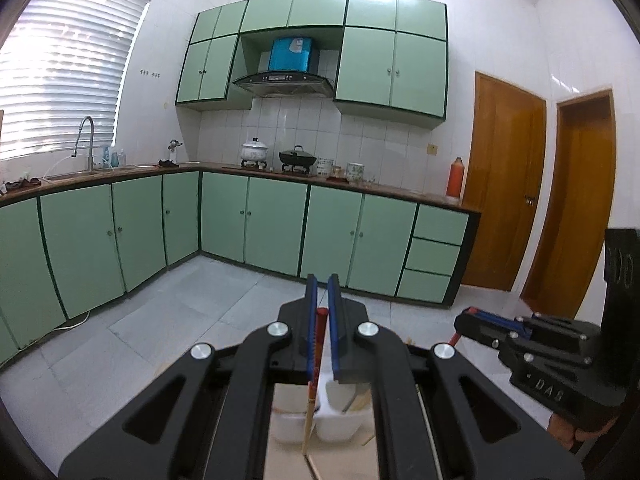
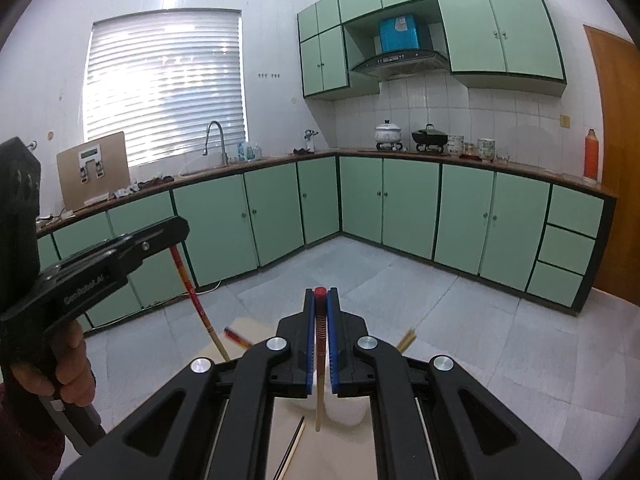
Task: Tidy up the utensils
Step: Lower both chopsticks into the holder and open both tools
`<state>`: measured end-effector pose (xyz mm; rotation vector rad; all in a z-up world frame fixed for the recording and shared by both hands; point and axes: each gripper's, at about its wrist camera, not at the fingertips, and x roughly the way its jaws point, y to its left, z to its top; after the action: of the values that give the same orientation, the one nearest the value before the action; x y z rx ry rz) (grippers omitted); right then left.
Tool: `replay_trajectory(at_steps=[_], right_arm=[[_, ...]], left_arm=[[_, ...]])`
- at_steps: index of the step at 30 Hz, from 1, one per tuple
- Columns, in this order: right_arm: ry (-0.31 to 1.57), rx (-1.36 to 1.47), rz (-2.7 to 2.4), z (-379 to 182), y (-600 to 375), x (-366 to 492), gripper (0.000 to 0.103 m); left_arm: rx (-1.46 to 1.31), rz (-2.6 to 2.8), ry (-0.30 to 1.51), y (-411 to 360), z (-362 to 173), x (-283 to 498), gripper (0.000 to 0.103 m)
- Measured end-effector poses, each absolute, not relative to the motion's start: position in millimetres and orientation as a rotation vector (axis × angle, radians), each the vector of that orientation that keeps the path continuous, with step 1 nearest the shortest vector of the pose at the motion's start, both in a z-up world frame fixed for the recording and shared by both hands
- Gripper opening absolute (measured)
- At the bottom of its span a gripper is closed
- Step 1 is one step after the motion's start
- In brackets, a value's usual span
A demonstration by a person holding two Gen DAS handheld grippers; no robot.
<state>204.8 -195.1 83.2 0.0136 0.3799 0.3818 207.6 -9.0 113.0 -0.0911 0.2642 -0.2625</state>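
My left gripper point(image 1: 322, 280) is shut on a red-topped chopstick point(image 1: 319, 344) that hangs down between its blue pads, tip above a white divided utensil holder point(image 1: 336, 420). My right gripper point(image 2: 321, 294) is shut on a second red-topped chopstick point(image 2: 320, 344), held upright over the white holder point(image 2: 348, 410). In the right wrist view the left gripper point(image 2: 176, 236) shows at the left with its chopstick point(image 2: 196, 300) slanting down. In the left wrist view the right gripper point(image 1: 464, 320) shows at the right.
More chopsticks lie on a pale board point(image 2: 256, 328) under the grippers: a red one point(image 2: 238, 338), pale tips point(image 2: 406, 340) and a dark one point(image 2: 292, 452). Green cabinets point(image 1: 264, 224), a sink counter and wooden doors point(image 1: 504, 184) ring the tiled floor.
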Motion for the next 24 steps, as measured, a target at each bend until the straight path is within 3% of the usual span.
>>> replay_trajectory(at_steps=[12,24], right_arm=[[0.351,0.006,0.350,98.1,-190.1,264.8,0.006],[0.477,-0.001,0.321,20.0,-177.6,302.0,0.006]], left_arm=[[-0.120,-0.239,0.228,-21.2,123.3,271.8,0.005],[-0.084,-0.198,0.371,-21.7,51.6,322.9,0.005]])
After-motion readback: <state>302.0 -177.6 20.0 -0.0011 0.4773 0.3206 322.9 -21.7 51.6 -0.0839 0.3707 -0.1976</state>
